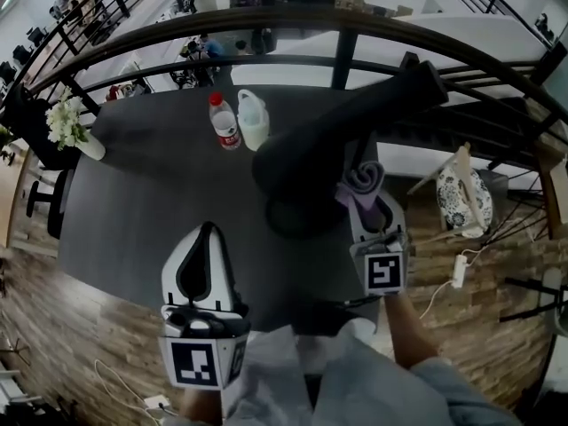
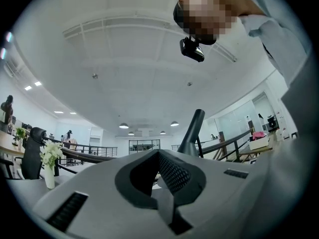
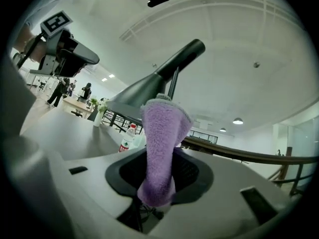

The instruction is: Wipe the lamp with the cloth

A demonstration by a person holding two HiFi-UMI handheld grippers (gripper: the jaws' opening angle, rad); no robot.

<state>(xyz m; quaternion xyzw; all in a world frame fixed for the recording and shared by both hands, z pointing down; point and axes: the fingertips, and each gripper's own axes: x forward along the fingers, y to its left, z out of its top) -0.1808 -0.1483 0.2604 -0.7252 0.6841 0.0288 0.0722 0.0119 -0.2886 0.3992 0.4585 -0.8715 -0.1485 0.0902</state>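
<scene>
**A:** What's in your right gripper (image 1: pixel 371 209)?

**B:** Its jaws are pinched on the purple cloth (image 3: pixel 162 133). It's soft and floppy, with a fold sticking out past the tips. My left gripper (image 1: pixel 206 231) is closed on nothing, nearer me.

**A:** And the lamp (image 1: pixel 337 140)?

**B:** It stands on the dark table (image 1: pixel 142 193), right by the cloth. It looks stiff and top-heavy, so I'd steady it at the base and wipe lightly.

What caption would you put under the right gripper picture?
Right gripper clamps a purple cloth, the black lamp rising beyond it.
</scene>
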